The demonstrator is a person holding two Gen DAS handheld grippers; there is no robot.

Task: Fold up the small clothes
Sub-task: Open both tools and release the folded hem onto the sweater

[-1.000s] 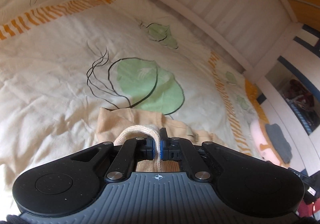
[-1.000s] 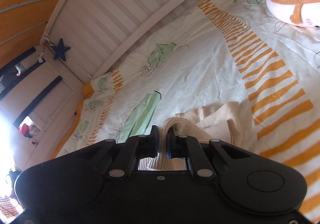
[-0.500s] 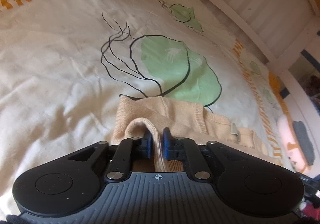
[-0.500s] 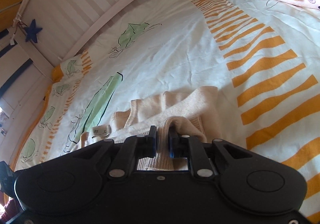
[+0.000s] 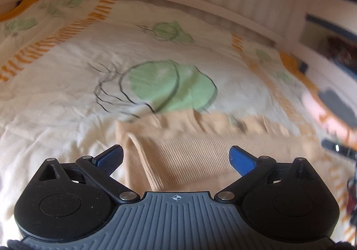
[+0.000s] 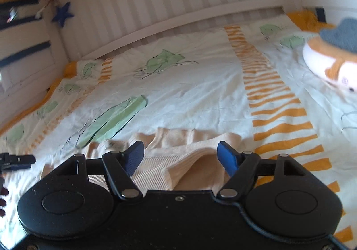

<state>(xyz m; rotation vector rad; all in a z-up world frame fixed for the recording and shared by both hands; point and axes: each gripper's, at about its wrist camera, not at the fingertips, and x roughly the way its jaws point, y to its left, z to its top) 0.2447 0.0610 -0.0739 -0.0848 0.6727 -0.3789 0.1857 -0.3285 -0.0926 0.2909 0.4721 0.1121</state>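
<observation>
A small beige ribbed knit garment (image 5: 189,151) lies folded over on the bed cover, right in front of both grippers; it also shows in the right wrist view (image 6: 178,160). My left gripper (image 5: 176,157) is open and empty, its blue pads (image 5: 242,158) spread wide just above the garment's left part. My right gripper (image 6: 180,157) is open and empty over the garment's right end, where a ribbed cuff (image 6: 189,166) lies between the pads. The left gripper's tip (image 6: 17,159) shows at the left edge of the right wrist view.
The white bed cover (image 5: 67,93) has green leaf prints and orange stripes (image 6: 279,116). A white slatted bed rail (image 6: 167,4) runs along the far side. A plush toy (image 6: 330,64) lies at the right, also in the left wrist view (image 5: 330,111).
Both grippers were shut on the garment's edges and carried them forward; now both have opened, let the garment go onto the cover, and pulled back a little.
</observation>
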